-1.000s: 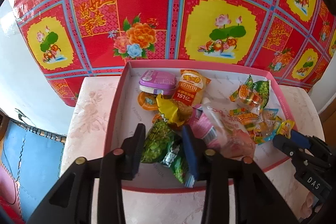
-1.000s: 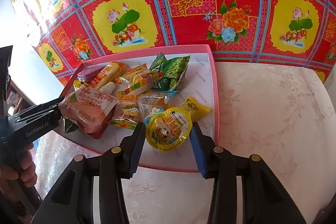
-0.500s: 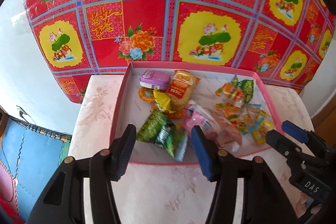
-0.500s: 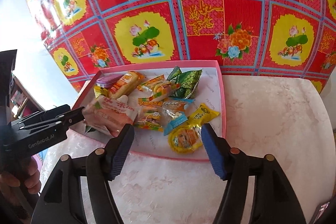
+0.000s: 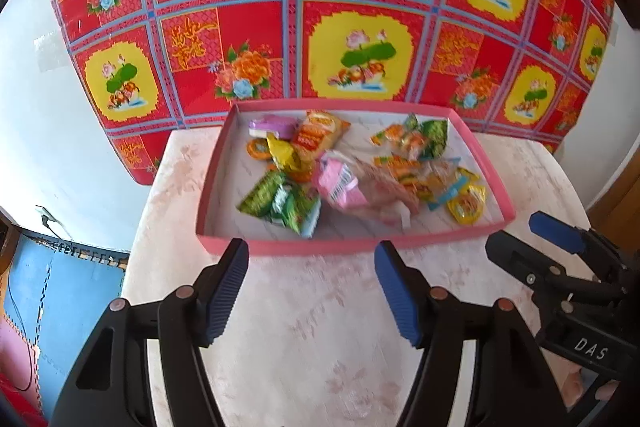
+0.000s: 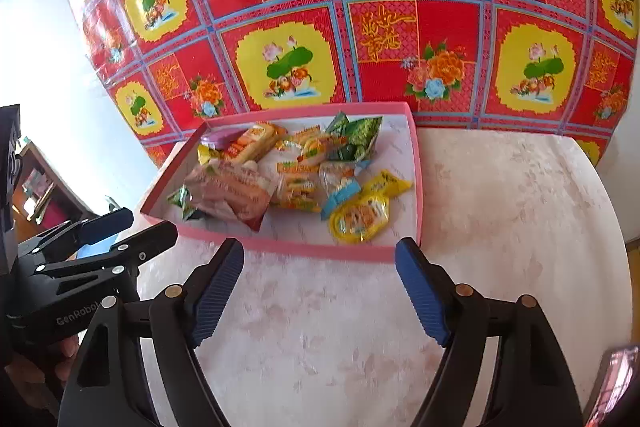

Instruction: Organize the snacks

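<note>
A pink tray (image 5: 340,247) (image 6: 304,249) sits on the pale floral table and holds several snack packets. Among them are a green packet (image 5: 280,201), a pink packet (image 5: 352,187) (image 6: 232,193), an orange packet (image 5: 320,135) and a yellow jelly cup (image 5: 466,205) (image 6: 360,219). My left gripper (image 5: 312,283) is open and empty, hanging over the table just in front of the tray. My right gripper (image 6: 320,281) is open and empty, also in front of the tray. Each gripper shows at the edge of the other's view.
A red, yellow and blue flowered cloth (image 5: 320,7) hangs behind the table. The table top (image 6: 520,207) stretches bare to the right of the tray. A blue floor mat (image 5: 60,287) lies beyond the table's left edge.
Both grippers let go of their snacks, opened wide and drew back from the tray. The green packet and the yellow jelly cup now lie in the tray.
</note>
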{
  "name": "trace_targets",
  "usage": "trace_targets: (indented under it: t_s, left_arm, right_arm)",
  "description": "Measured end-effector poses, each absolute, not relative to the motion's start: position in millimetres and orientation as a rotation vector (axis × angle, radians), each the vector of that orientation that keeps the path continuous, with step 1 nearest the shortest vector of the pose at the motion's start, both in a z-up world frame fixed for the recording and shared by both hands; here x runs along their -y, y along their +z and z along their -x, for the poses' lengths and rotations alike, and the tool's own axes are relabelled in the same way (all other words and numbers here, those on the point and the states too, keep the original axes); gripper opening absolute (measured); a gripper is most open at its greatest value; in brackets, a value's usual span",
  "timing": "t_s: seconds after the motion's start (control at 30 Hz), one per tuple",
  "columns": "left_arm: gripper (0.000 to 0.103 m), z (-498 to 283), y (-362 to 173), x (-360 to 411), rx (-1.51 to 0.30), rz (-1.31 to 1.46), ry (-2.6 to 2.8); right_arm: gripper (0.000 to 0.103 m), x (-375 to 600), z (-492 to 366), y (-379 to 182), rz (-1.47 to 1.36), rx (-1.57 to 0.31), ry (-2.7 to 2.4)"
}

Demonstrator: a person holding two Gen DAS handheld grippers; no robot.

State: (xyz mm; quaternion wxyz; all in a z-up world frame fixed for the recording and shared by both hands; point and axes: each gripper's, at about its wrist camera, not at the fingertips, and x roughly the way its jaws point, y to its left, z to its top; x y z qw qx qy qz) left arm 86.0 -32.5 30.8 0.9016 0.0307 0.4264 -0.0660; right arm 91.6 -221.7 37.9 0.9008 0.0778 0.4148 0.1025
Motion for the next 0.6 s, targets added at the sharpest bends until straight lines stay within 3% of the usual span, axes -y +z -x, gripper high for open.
trace_targets:
  t_s: [0.6]
  left_arm:
    - [0.069,-72,-4,37,-0.954,-0.080,-0.120]
  right_arm:
    - [0.080,223,-76,6,-0.146,-0.948,0.166]
